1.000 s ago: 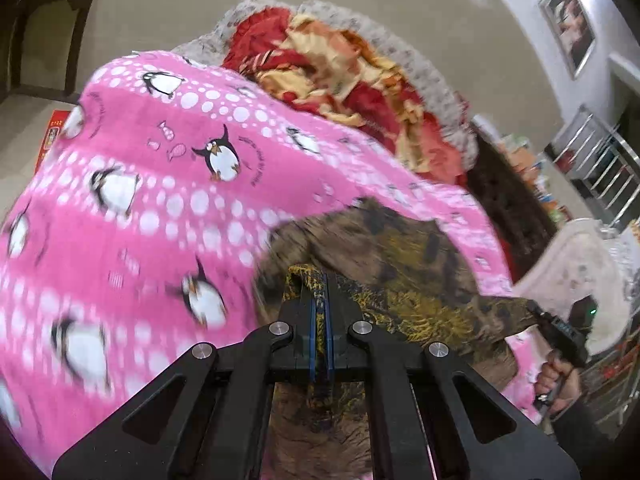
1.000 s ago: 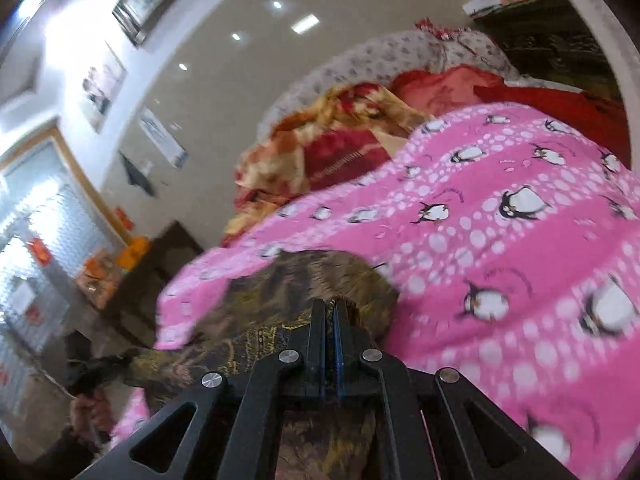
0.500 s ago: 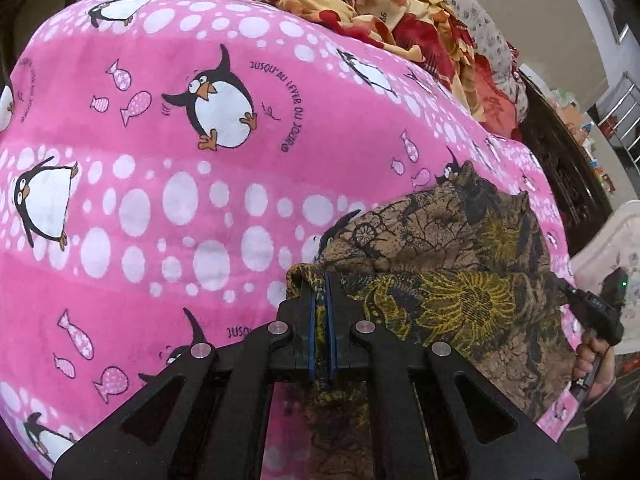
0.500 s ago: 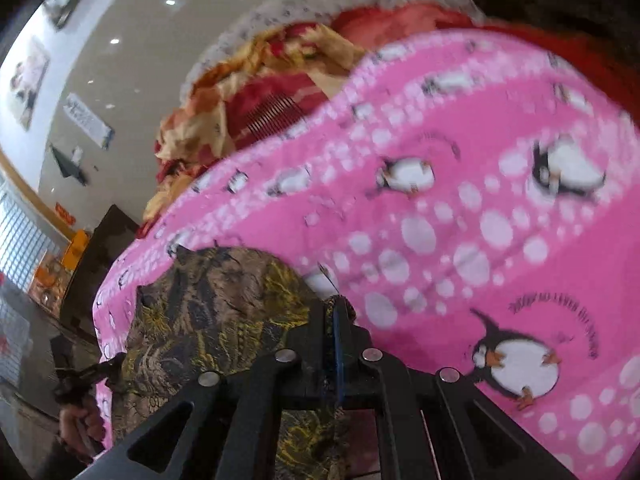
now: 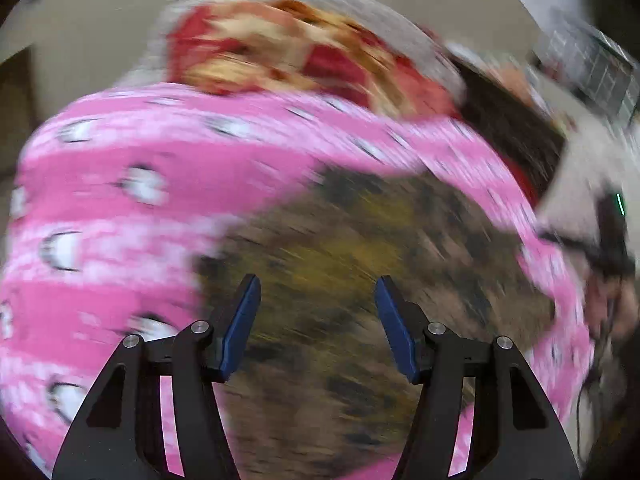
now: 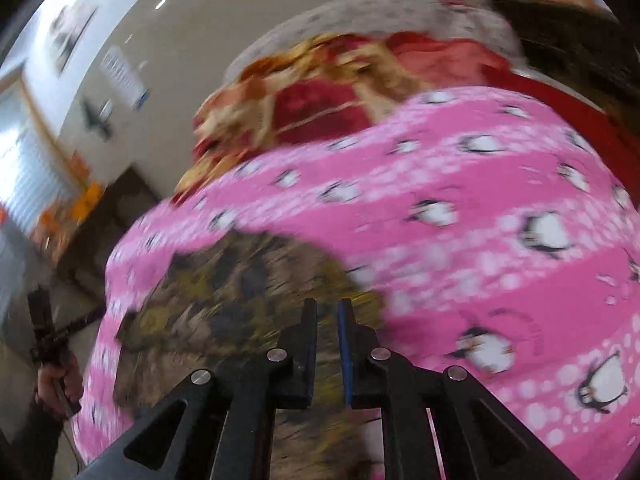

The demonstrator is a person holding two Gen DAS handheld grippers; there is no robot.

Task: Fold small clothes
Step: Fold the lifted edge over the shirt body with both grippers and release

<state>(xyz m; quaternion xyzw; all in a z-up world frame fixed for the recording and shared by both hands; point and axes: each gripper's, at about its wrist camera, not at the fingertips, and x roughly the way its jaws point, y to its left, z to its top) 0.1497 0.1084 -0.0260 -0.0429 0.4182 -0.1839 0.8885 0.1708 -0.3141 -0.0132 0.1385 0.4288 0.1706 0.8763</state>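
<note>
A small brown and yellow floral garment (image 5: 360, 280) lies on a pink penguin blanket (image 5: 120, 200); it also shows in the right wrist view (image 6: 224, 300). My left gripper (image 5: 316, 300) is open wide above the garment, with nothing between its blue pads. My right gripper (image 6: 327, 312) hangs over the garment's right edge, its jaws a narrow gap apart with no cloth held. Both views are blurred by motion.
A red and yellow blanket (image 5: 300, 52) is heaped at the far end of the pink blanket (image 6: 480, 220), also in the right wrist view (image 6: 320, 92). Dark furniture (image 5: 516, 132) stands to one side. Each view shows the other hand with its gripper (image 6: 48, 332) at the edge.
Both grippers have let go of the garment: the left has opened wide, the right has parted slightly. Both have lifted back from the blanket, and the garment lies flatter.
</note>
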